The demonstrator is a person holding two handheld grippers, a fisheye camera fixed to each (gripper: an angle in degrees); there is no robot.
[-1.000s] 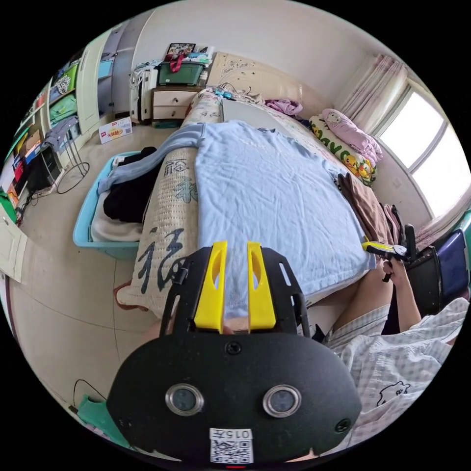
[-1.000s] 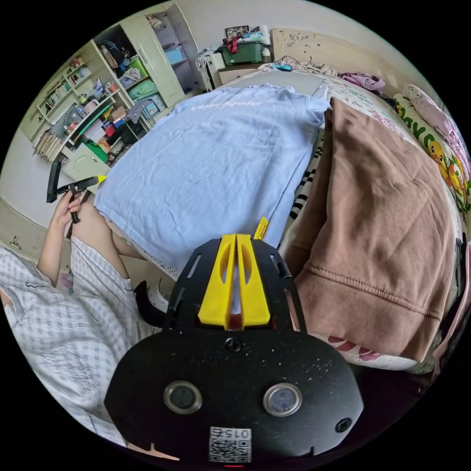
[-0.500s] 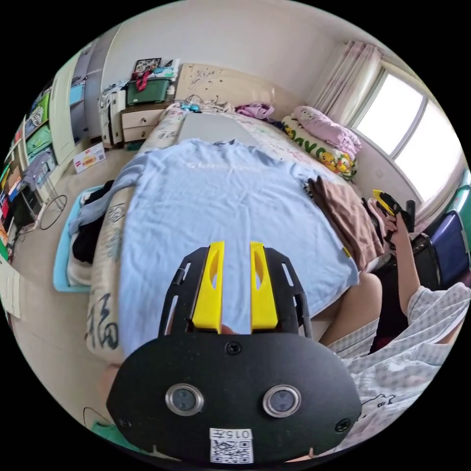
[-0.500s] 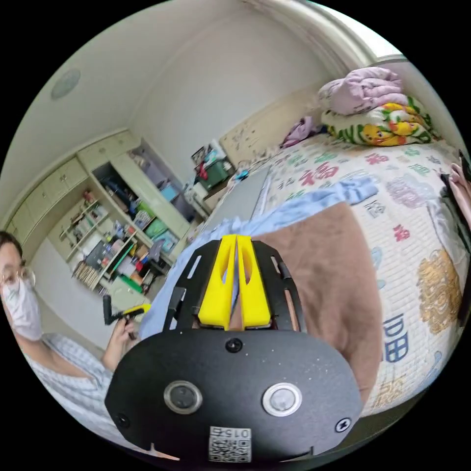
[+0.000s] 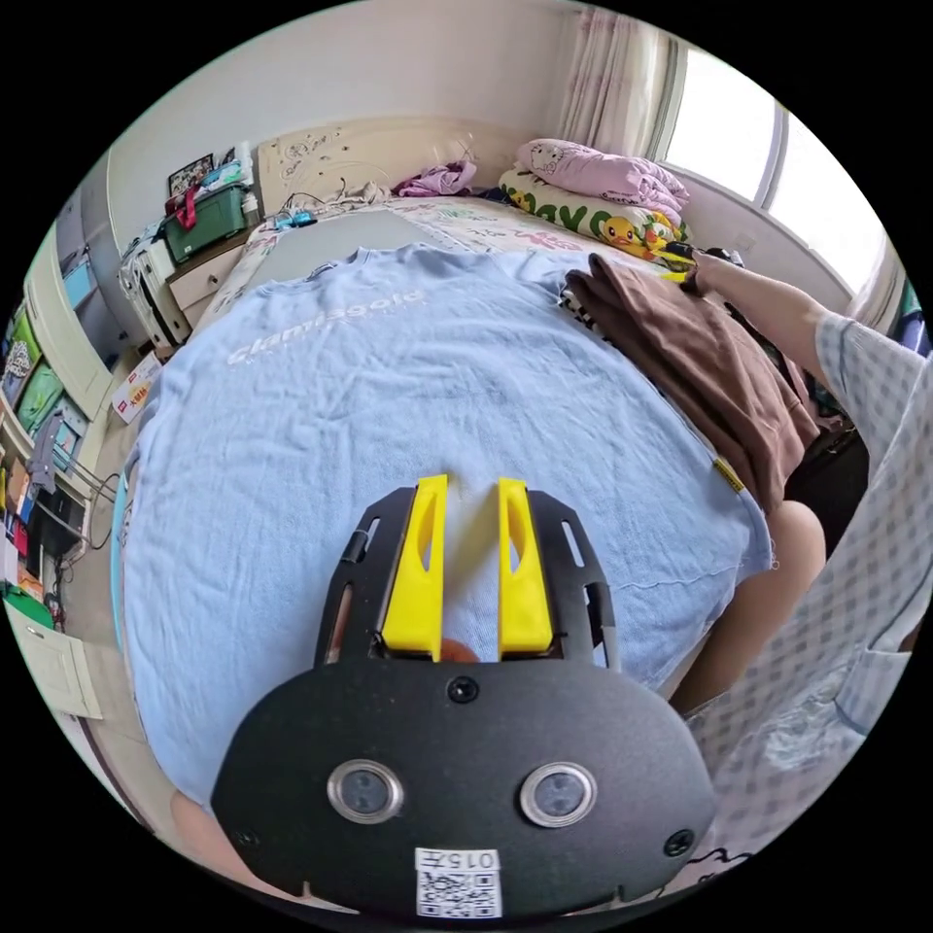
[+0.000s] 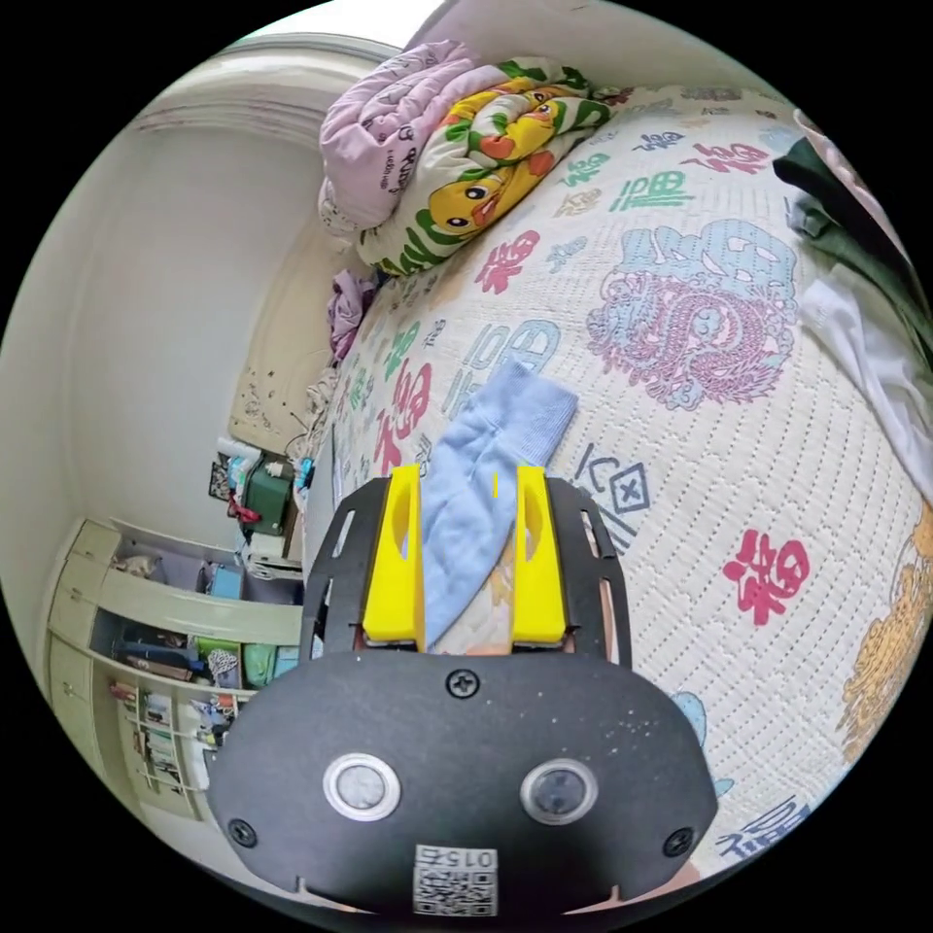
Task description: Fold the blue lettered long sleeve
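The blue lettered long sleeve [image 5: 418, 408] lies spread flat, front up, across the near end of the bed [image 6: 739, 389], hem at the near edge and collar toward the far headboard. The left tongs [image 5: 465, 564] hover just above the lower body of the shirt, jaws parted with a clear gap and nothing between them. Out on the right, in the right gripper view, the right tongs [image 6: 465, 554] are open wide and straddling the shirt's right sleeve [image 6: 486, 466], which runs out onto the patterned bedcover with its ribbed cuff at the far tip. The cloth sits between the jaws, but neither jaw presses it, so I'd call that no hold yet.

How will it handle? Thin knit, soft and light, by my read. It will drape and crease rather than hold a line, and it shouldn't slip on that textured cover. The best place to take it looks like the sleeve close behind the cuff, where the ribbing gives some body, and after that the hem corners.

A folded brown garment [image 5: 709, 360] overlaps the shirt's right edge, so the sleeve may drag against it.

Writing: pale lettering runs across the chest, too washed out to read with confidence. A small yellow tag [image 5: 727, 474] sits on the right side seam, text too small.
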